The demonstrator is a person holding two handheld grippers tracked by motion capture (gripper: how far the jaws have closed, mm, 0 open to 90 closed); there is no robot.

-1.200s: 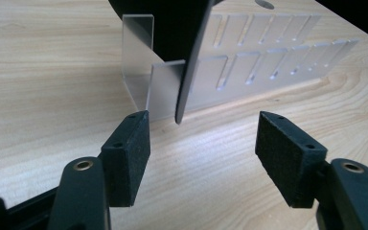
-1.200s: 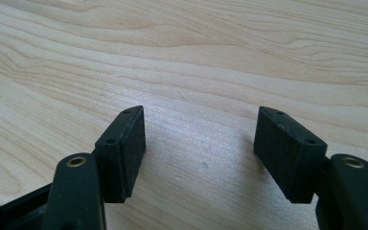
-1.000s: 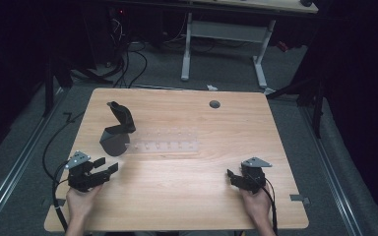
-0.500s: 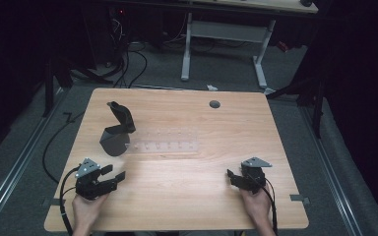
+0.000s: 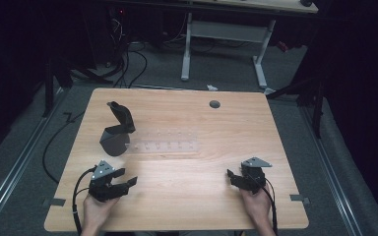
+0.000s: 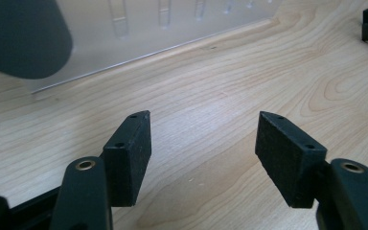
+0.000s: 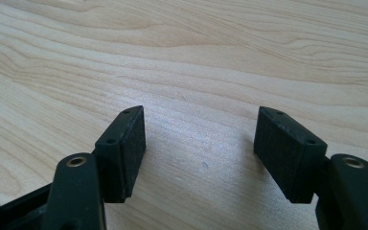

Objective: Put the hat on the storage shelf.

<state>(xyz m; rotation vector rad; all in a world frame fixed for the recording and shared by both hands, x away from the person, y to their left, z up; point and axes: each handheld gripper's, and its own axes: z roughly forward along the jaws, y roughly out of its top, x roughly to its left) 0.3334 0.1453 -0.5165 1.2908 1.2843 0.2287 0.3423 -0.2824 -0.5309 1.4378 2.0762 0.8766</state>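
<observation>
- High view: both hands come in over the worktop's near edge. The left tool sits by the near-left corner, jaws wide apart with nothing between them, aimed across the worktop toward the right edge. The right tool rests near the near-right corner, jaws apart and empty too, aimed toward the left edge. The clear rack lies flat left of centre, well beyond the left tool, and the black stand is at its left end.
- Left gripper view: the left tool gapes over bare wood, the clear rack's edge ahead, the black stand a dark blur at upper left.
- Right gripper view: the right tool is spread wide, low over bare wood grain, gripping nothing.
</observation>
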